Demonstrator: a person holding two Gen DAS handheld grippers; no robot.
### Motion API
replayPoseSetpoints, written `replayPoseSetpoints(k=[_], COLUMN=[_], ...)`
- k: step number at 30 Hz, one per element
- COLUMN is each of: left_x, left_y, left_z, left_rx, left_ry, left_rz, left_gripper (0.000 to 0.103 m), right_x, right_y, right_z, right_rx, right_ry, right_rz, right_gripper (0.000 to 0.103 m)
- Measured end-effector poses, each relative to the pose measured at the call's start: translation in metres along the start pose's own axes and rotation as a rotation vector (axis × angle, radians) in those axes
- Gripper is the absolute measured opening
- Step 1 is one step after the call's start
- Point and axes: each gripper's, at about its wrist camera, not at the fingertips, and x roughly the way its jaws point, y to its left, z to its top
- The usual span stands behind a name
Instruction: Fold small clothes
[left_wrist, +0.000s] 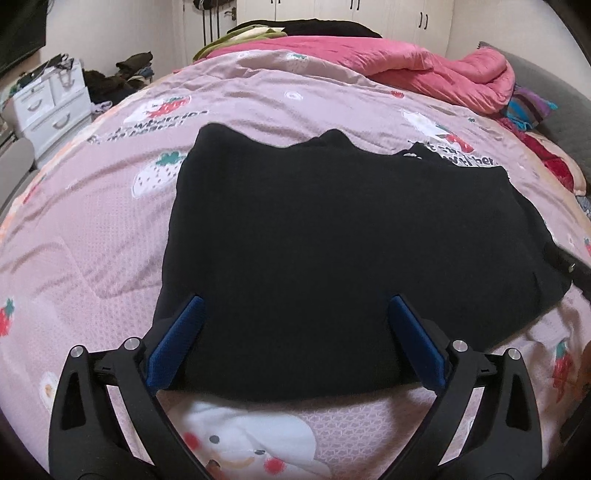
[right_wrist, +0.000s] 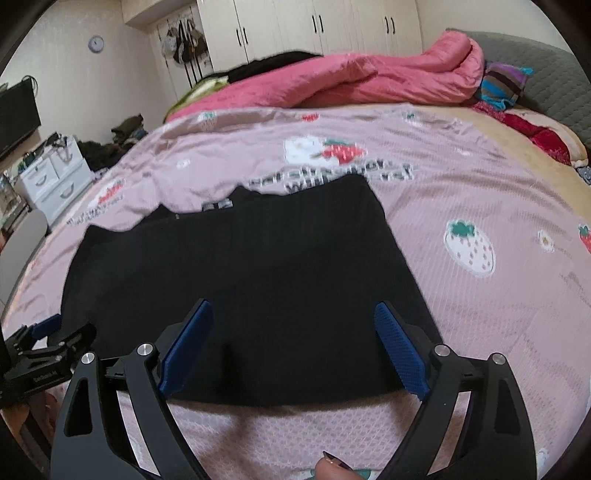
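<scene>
My left gripper (left_wrist: 295, 332) and my right gripper (right_wrist: 293, 343) both hang spread wide with nothing between the blue ribbed pads, each poised over the near hem of the black garment (left_wrist: 332, 229). It lies flat on the pink strawberry-print bedspread (left_wrist: 110, 229), straight ahead of both sets of jaws, its long axis running side to side across me. My left covers the hem's left part, my right the right part, so neither is clearly nearer. The cloth looks soft, matte and knit-like, roughly rectangular with an uneven far edge. I judge the next grasp belongs at that near hem
</scene>
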Motion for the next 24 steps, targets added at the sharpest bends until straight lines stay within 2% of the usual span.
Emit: replayPoseSetpoints(k=[4,12,24], left_x=[-0.002,-0.007,-0.02], left_y=[0.002,0.005,0.014], left_z=[-0.004,-0.012,-0.013], left_rx=[-0.011,-0.015,-0.02], left_ry=[-0.003,0.0,-0.004], left_rz=[-0.007,-0.009,0.031], left_gripper=[0.094,0.094,0.094], right_x=[0.011,0.004,-0.008], right_y=[-0.006,-0.011,-0.008], right_z=[-0.009,-0.021,-0.029], right_rx=[0.022,0.026,0.022], right_ry=[0.049,0.051,0.035], right_rz=[-0.004,-0.012,-0.015], right_gripper=[0.09,0.091,0.094])
